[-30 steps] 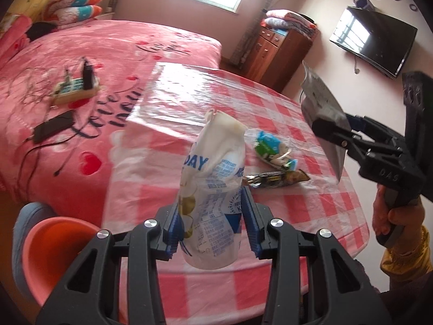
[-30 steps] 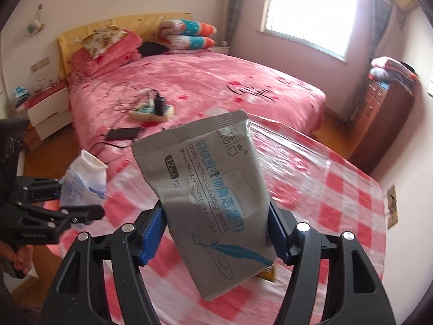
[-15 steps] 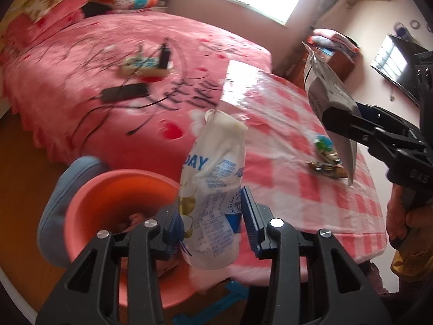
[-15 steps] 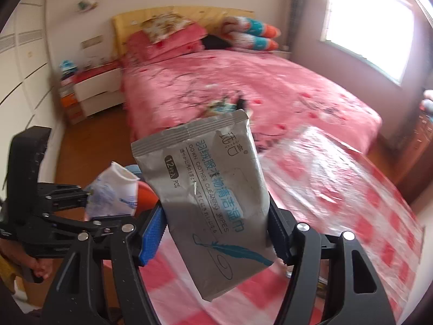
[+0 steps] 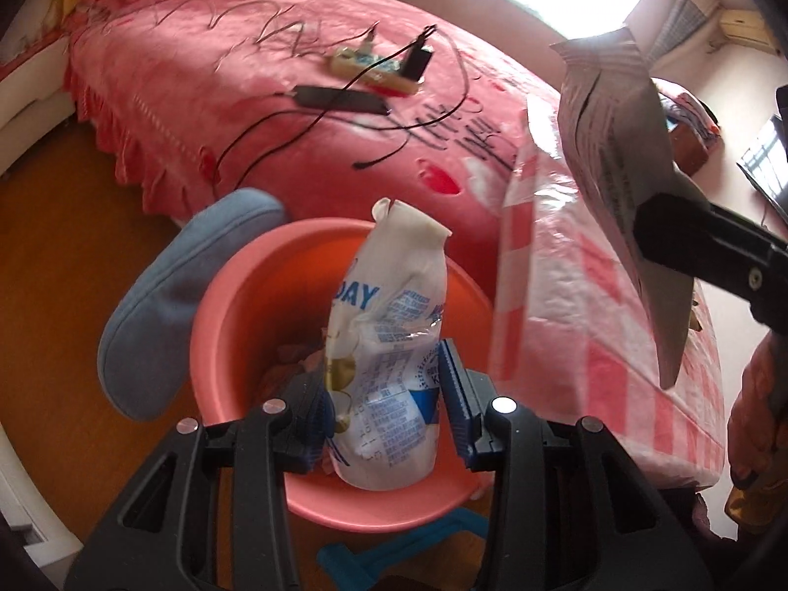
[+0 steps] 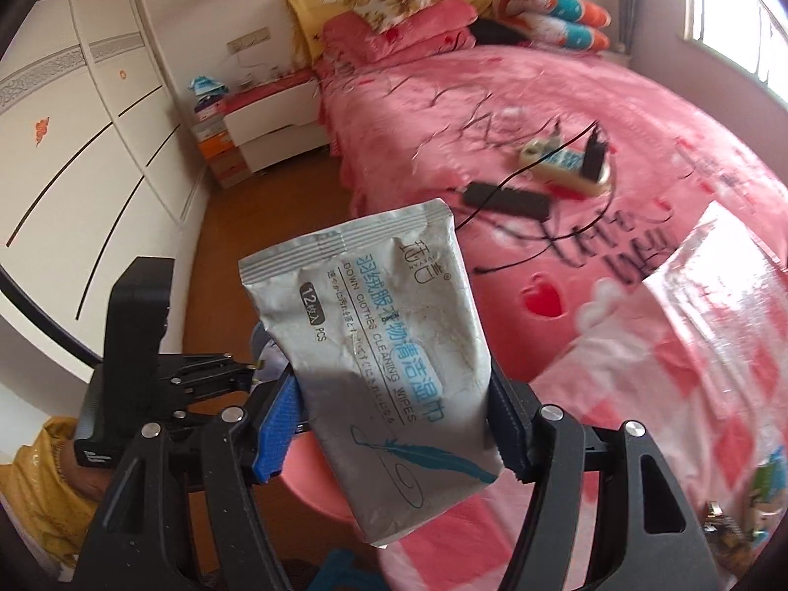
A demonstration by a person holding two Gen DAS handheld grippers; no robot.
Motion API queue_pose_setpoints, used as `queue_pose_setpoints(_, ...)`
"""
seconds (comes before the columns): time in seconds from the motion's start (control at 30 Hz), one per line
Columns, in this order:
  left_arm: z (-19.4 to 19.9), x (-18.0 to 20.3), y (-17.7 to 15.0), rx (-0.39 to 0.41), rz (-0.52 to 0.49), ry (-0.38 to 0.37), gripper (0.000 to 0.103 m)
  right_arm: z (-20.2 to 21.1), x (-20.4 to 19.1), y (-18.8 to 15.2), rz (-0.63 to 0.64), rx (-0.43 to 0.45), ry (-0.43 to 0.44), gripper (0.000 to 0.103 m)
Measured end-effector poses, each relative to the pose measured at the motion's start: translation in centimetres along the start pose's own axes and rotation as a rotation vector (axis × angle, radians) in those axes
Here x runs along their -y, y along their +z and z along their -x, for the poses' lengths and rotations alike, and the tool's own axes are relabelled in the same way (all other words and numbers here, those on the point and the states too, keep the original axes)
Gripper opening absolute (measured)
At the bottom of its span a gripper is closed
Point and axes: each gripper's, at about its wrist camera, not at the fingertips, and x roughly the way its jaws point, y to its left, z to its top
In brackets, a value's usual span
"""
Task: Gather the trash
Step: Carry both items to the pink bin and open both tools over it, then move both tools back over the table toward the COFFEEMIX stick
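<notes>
both hands have swung off the table top and out past its edge since a second ago, so the bin now sits under my left tool where the checked cloth was.

my left gripper (image 5: 386, 404) is pinching the white pouch (image 5: 389, 344) low on its body, blue pads pressed on either side, the crumpled neck standing up. it hangs right over the open mouth of the pink bin (image 5: 236, 315), which stands on the floor against the table (image 5: 615, 325) edge, with some scraps already in the bottom. the pouch looks light, soft and empty; the film buckles where the pads bite, so a low, wide hold suits it and it should just drop when i let go.

my right gripper (image 6: 394, 423) is clamped on the grey wipes pack (image 6: 379, 344) across its lower half, pads on both side edges. it is flat, thin, slick foil, light, and holds its shape. it is over the table's near corner, close beside the bin and not yet above it, as far as i can judge.

beyond lie a blue cushion (image 5: 167, 305) against the bin, then the bed (image 5: 276, 113).
</notes>
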Motion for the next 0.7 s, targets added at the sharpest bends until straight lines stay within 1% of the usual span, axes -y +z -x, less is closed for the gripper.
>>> queue_pose_setpoints(0.07, -0.6, -0.5, -0.2, -0.012, 0.014, 0.001, 0.042, -1.0, 0.1, -0.3, -0.022, -0.022, 0.033, 0.068)
queue_pose_setpoints(0.1, -1.0, -0.7, -0.3, -0.023, 0.016, 0.008, 0.042, -1.9, 0.1, -0.3, -0.040, -0.046, 0.064, 0.070)
queue_pose_setpoints(0.17, -1.7, -1.1, -0.6, -0.044, 0.021, 0.035, 0.054, -2.7, 0.7, -0.8, -0.078, -0.064, 0.110, 0.075)
queue_pose_setpoints(0.2, -2.1, -1.3, -0.8, -0.053, 0.027, 0.058, 0.068, -2.8, 1.0, -1.1, -0.092, -0.070, 0.121, 0.078)
queue_pose_setpoints(0.23, -2.2, -1.6, -1.0, -0.054, 0.032, 0.076, 0.072, -3.0, 1.2, -1.5, -0.108, -0.075, 0.123, 0.085)
queue_pose_setpoints(0.27, -2.3, -1.8, -1.2, -0.053, 0.039, 0.099, 0.072, -3.0, 1.4, -1.7, -0.124, -0.071, 0.121, 0.089)
queue_pose_setpoints(0.33, -2.5, -2.5, -1.3, -0.063, 0.056, 0.113, 0.075, -2.6, 2.1, -2.4, -0.162, -0.050, 0.153, 0.089)
queue_pose_setpoints(0.4, -2.5, -2.9, -1.4, -0.061, 0.069, 0.129, 0.075, -1.7, 2.6, -2.9, -0.188, -0.027, 0.153, 0.089)
queue_pose_setpoints(0.57, -1.7, -2.6, -0.8, -0.031, 0.067, 0.158, 0.076, 0.7, 3.9, -4.0, -0.206, 0.044, 0.113, 0.089)
queue_pose_setpoints(0.7, -0.8, -1.4, -0.1, 0.003, 0.052, 0.165, 0.079, 2.1, 4.5, -4.9, -0.197, 0.087, 0.042, 0.089)
